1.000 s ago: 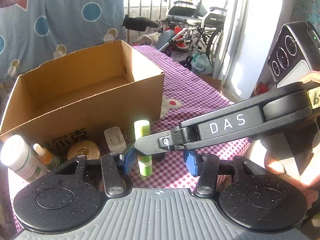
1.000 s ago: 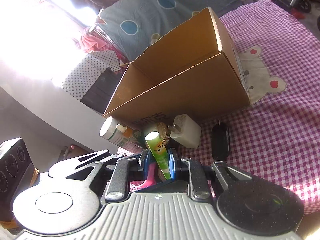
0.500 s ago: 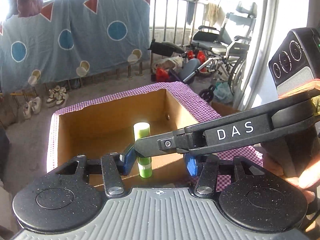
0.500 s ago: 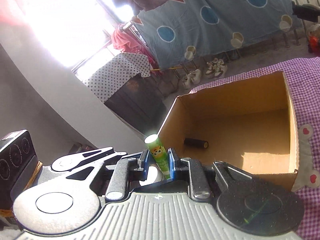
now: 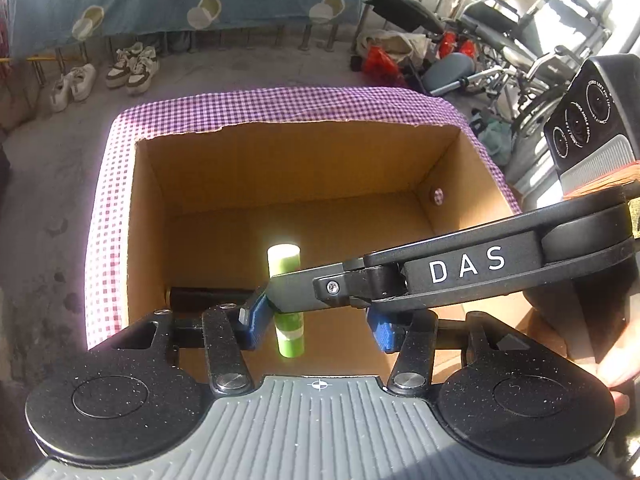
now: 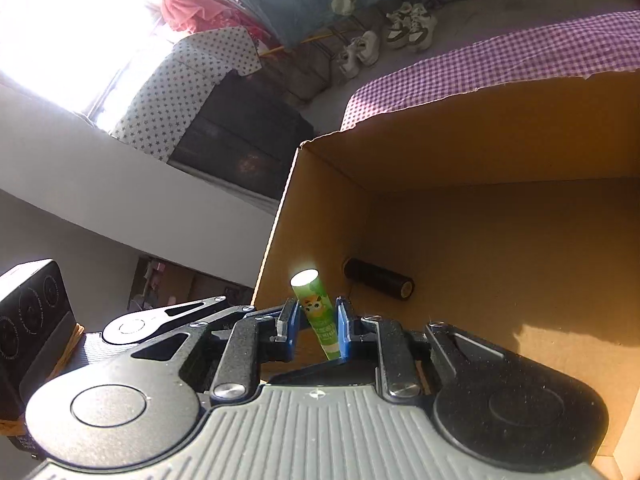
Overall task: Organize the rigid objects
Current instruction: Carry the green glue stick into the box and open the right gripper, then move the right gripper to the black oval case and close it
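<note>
While the left gripper [image 5: 316, 322] stands open-jawed over the cardboard box [image 5: 144, 216], a black cylinder [image 6: 378, 279] lies at its near left, and the right gripper [image 6: 318, 330] clenches the green tube [image 6: 316, 312] upright above the floor.

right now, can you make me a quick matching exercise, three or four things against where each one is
Things:
1. green tube
2. black cylinder
3. cardboard box
4. white sneakers

Places:
A. on the floor beyond the table
B. lying on the box floor
C. on the purple checked tablecloth
D. upright between the pads of the right gripper, over the box

Pairs: 1-D, 2-B, 3-C, 4-A
</note>
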A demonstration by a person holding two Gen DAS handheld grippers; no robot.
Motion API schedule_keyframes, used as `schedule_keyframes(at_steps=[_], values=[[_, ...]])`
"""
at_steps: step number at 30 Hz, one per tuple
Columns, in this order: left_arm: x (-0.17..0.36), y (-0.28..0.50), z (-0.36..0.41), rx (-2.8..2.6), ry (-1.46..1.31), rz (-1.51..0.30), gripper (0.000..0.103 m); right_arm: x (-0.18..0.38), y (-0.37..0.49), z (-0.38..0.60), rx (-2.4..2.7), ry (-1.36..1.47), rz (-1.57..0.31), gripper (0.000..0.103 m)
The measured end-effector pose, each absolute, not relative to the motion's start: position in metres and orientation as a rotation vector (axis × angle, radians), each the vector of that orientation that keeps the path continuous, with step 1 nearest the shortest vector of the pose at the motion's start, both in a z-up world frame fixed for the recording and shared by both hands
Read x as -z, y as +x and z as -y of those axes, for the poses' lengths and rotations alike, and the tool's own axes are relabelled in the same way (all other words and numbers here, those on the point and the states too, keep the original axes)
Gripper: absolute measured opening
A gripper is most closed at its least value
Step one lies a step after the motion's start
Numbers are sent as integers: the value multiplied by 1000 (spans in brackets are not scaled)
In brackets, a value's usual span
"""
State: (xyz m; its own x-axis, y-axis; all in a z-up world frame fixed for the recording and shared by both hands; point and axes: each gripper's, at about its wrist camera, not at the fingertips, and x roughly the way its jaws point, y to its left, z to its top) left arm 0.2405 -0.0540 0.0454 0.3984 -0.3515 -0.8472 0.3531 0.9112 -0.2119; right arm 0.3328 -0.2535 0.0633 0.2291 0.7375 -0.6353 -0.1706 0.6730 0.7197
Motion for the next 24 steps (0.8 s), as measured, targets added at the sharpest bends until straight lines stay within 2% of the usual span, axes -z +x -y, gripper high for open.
schedule_keyframes(at_steps=[4,8,12,18,24], values=[[-36,269,54,374,-1,-1083,51,-48,372,242,-661,602,-1208,23],[-31,281,49,321,-30,-1093,64,-33,397,239,-609,633,-1232,25],[-38,275,45,322,-58,-1080,65,-34,396,247,-591,661,-1218,26],[-66,248,46,363,-33,-998,65,-69,355,284,-617,688,-1112,26],[-105,197,40,439,-32,-878,66,-111,271,346,-626,723,-967,26]])
